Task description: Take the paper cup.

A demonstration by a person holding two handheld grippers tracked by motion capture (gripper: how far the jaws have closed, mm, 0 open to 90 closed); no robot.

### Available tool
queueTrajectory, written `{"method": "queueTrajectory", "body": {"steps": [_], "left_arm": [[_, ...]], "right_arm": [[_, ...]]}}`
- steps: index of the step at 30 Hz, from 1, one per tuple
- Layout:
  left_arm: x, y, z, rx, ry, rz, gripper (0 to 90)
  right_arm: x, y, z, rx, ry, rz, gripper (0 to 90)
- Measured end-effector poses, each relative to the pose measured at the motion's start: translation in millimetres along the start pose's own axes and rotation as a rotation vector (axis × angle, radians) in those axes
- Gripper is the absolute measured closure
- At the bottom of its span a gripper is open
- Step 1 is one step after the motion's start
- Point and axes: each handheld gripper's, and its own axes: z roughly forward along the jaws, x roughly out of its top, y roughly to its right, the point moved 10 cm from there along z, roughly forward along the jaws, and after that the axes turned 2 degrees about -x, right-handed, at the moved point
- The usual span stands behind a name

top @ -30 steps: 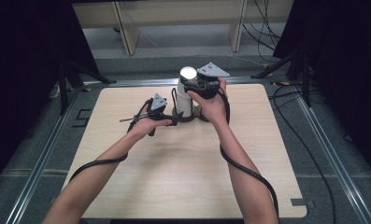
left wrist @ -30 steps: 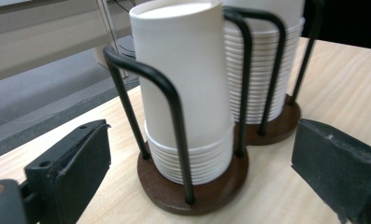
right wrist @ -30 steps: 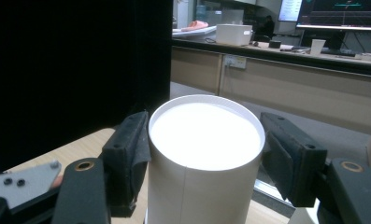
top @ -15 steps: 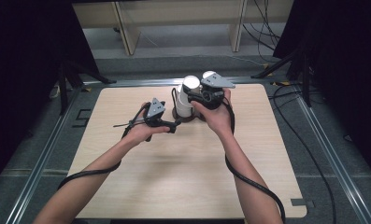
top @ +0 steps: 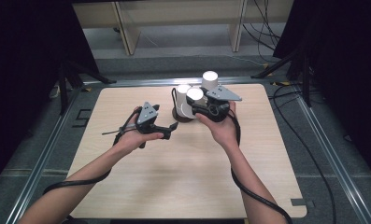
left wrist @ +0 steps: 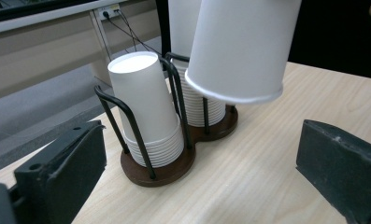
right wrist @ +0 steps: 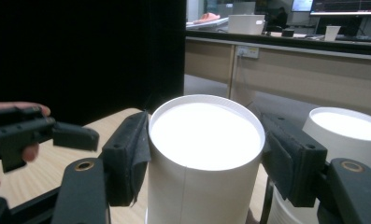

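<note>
Two forearms reach in over the table (top: 174,186). Right gripper (top: 203,108) clamps an upside-down cup (right wrist: 204,154) above the rack (left wrist: 169,165). Left gripper (top: 170,127), empty and level beside the rack, has just been opening its jaws.

Grey floor (top: 183,42), black curtains (top: 24,56) and a beige counter (top: 174,11) behind

It looks like a lab or office set up for recording: black curtains (top: 29,60) hang on both sides of the light wooden desk (top: 188,177), cables (top: 262,18) trail across grey carpet, and monitors (right wrist: 342,5) glow on benches beyond.
</note>
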Motion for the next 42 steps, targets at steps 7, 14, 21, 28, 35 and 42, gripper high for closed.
{"method": "queueTrajectory", "body": {"steps": [7, 14, 21, 28, 35, 42], "left_arm": [[-1.5, 11.9, -26.4, -0.005, 0.007, 0.009, 1.2], [-9.5, 25.0, -48.5, -0.005, 0.036, 0.021, 1.3], [-43.7, 41.4, -56.9, -0.027, 0.048, 0.009, 1.6], [-69.2, 49.1, -49.5, -0.030, 0.054, -0.003, 1.4], [-76.9, 52.7, -41.7, -0.031, 0.058, -0.003, 1.2], [-80.9, 56.8, -36.6, -0.044, 0.043, -0.003, 1.0]], "right_arm": [[-7.0, -7.6, -4.5, 0.011, -0.001, -0.005, 36.1], [-17.1, -19.1, -14.4, 0.033, 0.001, 0.000, 36.1], [-37.3, -32.1, -29.6, 0.055, -0.009, 0.016, 36.1], [-55.0, -40.8, -33.7, 0.081, -0.020, 0.051, 36.1], [-68.0, -44.4, -40.5, 0.087, -0.039, 0.079, 36.1], [-70.3, -44.9, -47.3, 0.085, -0.030, 0.089, 36.1]]}}
